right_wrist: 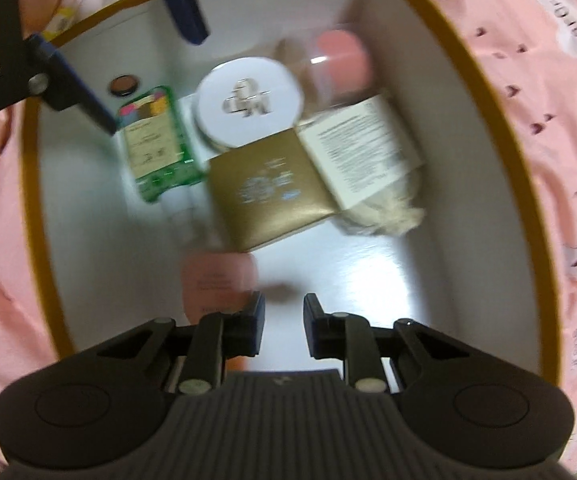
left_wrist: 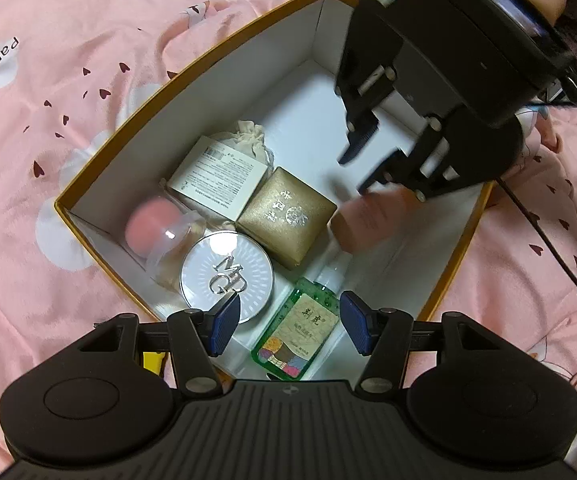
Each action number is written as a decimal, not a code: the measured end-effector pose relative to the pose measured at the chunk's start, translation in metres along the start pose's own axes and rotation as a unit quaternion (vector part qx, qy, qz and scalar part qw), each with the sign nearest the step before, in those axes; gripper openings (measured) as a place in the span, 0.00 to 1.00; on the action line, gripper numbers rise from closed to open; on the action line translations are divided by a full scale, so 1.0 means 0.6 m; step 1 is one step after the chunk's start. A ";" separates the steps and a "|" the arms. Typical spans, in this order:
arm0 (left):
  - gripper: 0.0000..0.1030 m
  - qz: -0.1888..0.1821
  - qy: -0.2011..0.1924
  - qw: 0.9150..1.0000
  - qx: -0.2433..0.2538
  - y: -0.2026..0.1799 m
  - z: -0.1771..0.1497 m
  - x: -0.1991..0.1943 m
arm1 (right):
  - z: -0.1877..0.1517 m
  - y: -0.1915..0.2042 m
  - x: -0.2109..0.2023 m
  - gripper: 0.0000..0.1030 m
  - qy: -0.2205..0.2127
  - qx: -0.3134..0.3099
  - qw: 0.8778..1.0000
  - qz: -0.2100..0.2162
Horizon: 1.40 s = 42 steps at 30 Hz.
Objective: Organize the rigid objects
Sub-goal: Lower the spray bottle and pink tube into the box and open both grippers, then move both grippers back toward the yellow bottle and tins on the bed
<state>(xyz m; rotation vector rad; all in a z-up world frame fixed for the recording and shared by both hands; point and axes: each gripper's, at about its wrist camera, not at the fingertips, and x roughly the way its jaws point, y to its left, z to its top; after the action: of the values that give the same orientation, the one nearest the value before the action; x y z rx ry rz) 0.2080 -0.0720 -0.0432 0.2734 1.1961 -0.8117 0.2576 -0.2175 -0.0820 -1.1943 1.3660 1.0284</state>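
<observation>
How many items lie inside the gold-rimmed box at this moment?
8 visible: pink puff case, round white compact, printed white carton, cloth pouch, gold box, green bottle, pink tube, small brown disc. More may be hidden underneath.

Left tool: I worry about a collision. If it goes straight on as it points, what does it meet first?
Probably the green bottle lying in the box, right between the open left tool tips; depth is unclear.

Inside one gold-rimmed white cardboard box [left_wrist: 192, 92] are counted — one gold square box [left_wrist: 286, 216], one round white compact [left_wrist: 226, 276], one green labelled bottle [left_wrist: 298, 332], one white printed carton [left_wrist: 218, 178], one pink tube [left_wrist: 372, 216]
</observation>
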 end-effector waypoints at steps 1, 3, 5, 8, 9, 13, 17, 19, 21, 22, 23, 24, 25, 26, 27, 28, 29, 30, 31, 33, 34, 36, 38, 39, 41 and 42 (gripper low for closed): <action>0.65 0.000 0.000 1.000 0.000 -0.001 -0.001 0.000 | -0.001 0.006 0.002 0.20 -0.001 -0.005 1.000 0.008; 0.65 -0.002 0.000 1.000 -0.001 -0.002 -0.003 0.000 | -0.002 0.023 0.009 0.20 -0.006 -0.025 1.000 0.010; 0.65 -0.001 0.000 1.000 -0.001 -0.004 -0.004 0.000 | -0.003 0.032 0.012 0.20 -0.005 -0.036 0.999 0.011; 0.65 -0.001 -0.002 1.000 -0.004 -0.004 -0.007 -0.003 | -0.001 0.038 0.012 0.19 -0.012 -0.039 0.999 0.010; 0.65 -0.001 -0.002 1.000 -0.005 -0.005 -0.009 -0.005 | 0.000 0.039 0.011 0.19 -0.013 -0.040 0.999 0.009; 0.65 -0.002 -0.008 1.000 -0.006 -0.011 -0.013 -0.012 | 0.004 0.039 0.009 0.19 -0.009 -0.036 0.999 0.003; 0.65 0.000 -0.010 1.000 -0.004 -0.017 -0.018 -0.019 | 0.003 0.055 0.015 0.28 -0.007 -0.032 0.999 -0.022; 0.65 0.004 -0.013 1.000 -0.003 -0.019 -0.021 -0.024 | 0.004 0.063 0.014 0.33 -0.004 -0.032 0.999 -0.035; 0.65 0.008 -0.022 1.000 -0.009 -0.020 -0.026 -0.033 | 0.002 0.068 0.008 0.34 -0.006 -0.031 0.998 -0.045; 0.66 0.010 -0.026 1.000 -0.013 -0.020 -0.029 -0.038 | 0.002 0.070 0.002 0.36 -0.010 -0.029 0.998 -0.050; 0.65 0.011 -0.032 0.999 -0.017 -0.021 -0.032 -0.044 | 0.002 0.073 -0.007 0.39 -0.016 -0.026 0.998 -0.056; 0.65 0.011 -0.039 0.999 -0.022 -0.020 -0.037 -0.052 | 0.002 0.074 -0.014 0.43 -0.020 -0.021 0.998 -0.064; 0.65 0.012 -0.047 0.998 -0.027 -0.019 -0.041 -0.059 | 0.003 0.078 -0.024 0.45 -0.023 -0.014 0.997 -0.075; 0.65 0.013 -0.057 0.998 -0.033 -0.019 -0.046 -0.068 | 0.004 0.081 -0.032 0.51 -0.026 -0.008 0.996 -0.086; 0.65 0.013 -0.067 0.997 -0.041 -0.017 -0.052 -0.076 | 0.005 0.082 -0.044 0.60 -0.033 -0.005 0.995 -0.090; 0.65 0.014 -0.076 0.996 -0.050 -0.017 -0.057 -0.084 | 0.005 0.088 -0.054 0.62 -0.044 -0.003 0.995 -0.092; 0.65 0.015 -0.086 0.994 -0.059 -0.016 -0.064 -0.093 | 0.007 0.096 -0.065 0.63 -0.057 -0.002 0.994 -0.093; 0.65 0.018 -0.096 0.993 -0.069 -0.015 -0.072 -0.104 | 0.007 0.101 -0.077 0.63 -0.067 -0.002 0.993 -0.097; 0.65 0.022 -0.105 0.991 -0.078 -0.015 -0.079 -0.114 | 0.009 0.107 -0.086 0.63 -0.076 -0.001 0.992 -0.105; 0.65 0.042 -0.117 0.986 -0.107 -0.012 -0.098 -0.134 | 0.016 0.123 -0.107 0.63 -0.098 0.001 0.987 -0.124; 0.65 0.052 -0.119 0.984 -0.124 -0.010 -0.108 -0.142 | 0.019 0.130 -0.117 0.63 -0.110 0.006 0.986 -0.128; 0.65 0.072 -0.126 0.977 -0.156 -0.004 -0.133 -0.156 | 0.032 0.143 -0.133 0.63 -0.138 0.023 0.982 -0.124; 0.62 0.092 -0.131 0.970 -0.180 0.000 -0.156 -0.167 | 0.043 0.155 -0.148 0.63 -0.166 0.044 0.978 -0.118; 0.61 0.102 -0.135 0.966 -0.195 0.005 -0.169 -0.170 | 0.049 0.162 -0.156 0.63 -0.182 0.055 0.975 -0.111; 0.59 0.110 -0.148 0.956 -0.229 0.007 -0.198 -0.174 | 0.061 0.178 -0.167 0.62 -0.214 0.080 0.969 -0.096; 0.59 0.110 -0.155 0.951 -0.244 0.005 -0.212 -0.176 | 0.069 0.187 -0.164 0.61 -0.225 0.089 0.966 -0.087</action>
<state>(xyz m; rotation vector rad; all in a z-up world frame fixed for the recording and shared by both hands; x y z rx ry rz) 0.1053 0.0485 0.0036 -0.1241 1.0084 -0.3287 0.1533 -0.1478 0.0083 -0.8622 0.9558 0.9576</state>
